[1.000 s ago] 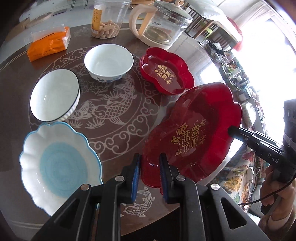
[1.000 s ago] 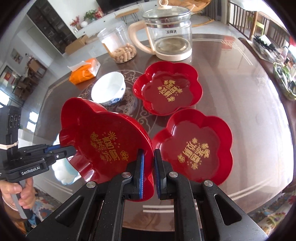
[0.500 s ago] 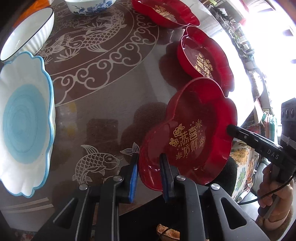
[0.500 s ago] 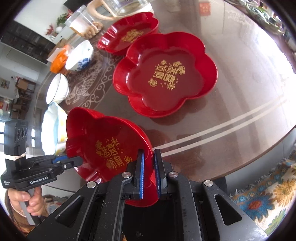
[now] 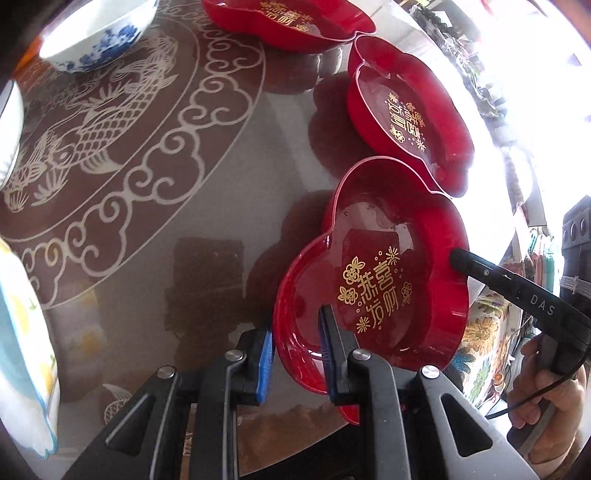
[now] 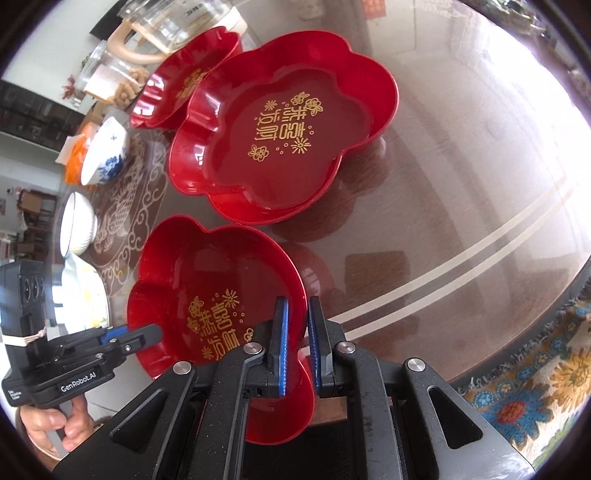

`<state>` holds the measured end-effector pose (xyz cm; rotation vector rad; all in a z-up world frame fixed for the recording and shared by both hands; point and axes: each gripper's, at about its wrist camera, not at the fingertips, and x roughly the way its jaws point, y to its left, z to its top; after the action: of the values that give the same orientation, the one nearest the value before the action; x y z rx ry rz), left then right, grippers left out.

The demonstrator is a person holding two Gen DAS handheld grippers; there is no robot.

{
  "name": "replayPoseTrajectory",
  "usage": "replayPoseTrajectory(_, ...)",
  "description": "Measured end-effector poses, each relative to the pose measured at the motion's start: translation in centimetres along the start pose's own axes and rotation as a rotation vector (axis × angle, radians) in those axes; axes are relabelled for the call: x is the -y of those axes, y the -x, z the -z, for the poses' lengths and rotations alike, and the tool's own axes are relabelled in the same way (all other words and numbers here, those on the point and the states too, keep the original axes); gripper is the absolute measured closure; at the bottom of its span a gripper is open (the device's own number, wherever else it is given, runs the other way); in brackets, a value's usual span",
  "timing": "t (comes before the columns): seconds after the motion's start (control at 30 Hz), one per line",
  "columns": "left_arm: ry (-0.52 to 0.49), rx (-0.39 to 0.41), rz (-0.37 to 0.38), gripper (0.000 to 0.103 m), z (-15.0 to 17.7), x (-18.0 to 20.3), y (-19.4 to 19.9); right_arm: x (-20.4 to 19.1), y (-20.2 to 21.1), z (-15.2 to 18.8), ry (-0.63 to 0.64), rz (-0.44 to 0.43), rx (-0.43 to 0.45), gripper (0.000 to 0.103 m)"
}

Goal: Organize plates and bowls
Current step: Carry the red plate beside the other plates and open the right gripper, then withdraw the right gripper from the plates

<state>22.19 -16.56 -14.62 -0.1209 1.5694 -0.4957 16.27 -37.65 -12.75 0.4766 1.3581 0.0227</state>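
Both grippers have carried the red flower-shaped plate point(image 5: 373, 280) down and toward the near edge of the worktop point(image 5: 207, 206); a moment ago it hung higher over the worktop's middle. It now sits low just before a second red plate point(image 6: 284, 144), probably for stacking. The left gripper point(image 5: 295, 354) clamps its near rim, the right gripper point(image 6: 295, 332) pinches the opposite rim, jaws narrow. Only the right wrist view shows the glass kettle point(image 6: 166, 22); only the left wrist view shows the person's right hand point(image 5: 546, 391).
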Motion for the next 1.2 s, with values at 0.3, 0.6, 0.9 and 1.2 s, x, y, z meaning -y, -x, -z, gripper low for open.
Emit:
replayPoseTrajectory(0.3,-0.038,0.041,0.016,0.079,-2.4,3.3,-2.2,3.9,1.1,-2.2,-0.064,0.02,0.076,0.088)
replayPoseTrajectory(0.6,-0.061,0.3,-0.128,0.029,1.4,0.1,4.8,3.7,5.4,0.7,-0.075,0.032,0.274,0.043)
replayPoseTrajectory(0.9,-0.161,0.669,-0.323,0.005,10.8,1.1,13.3,-4.1,11.3,10.1,-0.009,0.147,0.576,0.031)
replayPoseTrajectory(1.2,-0.139,0.746,-0.383,0.004,17.9,1.5,14.8,-8.5,10.9,20.7,-0.003,0.244,0.795,0.031)
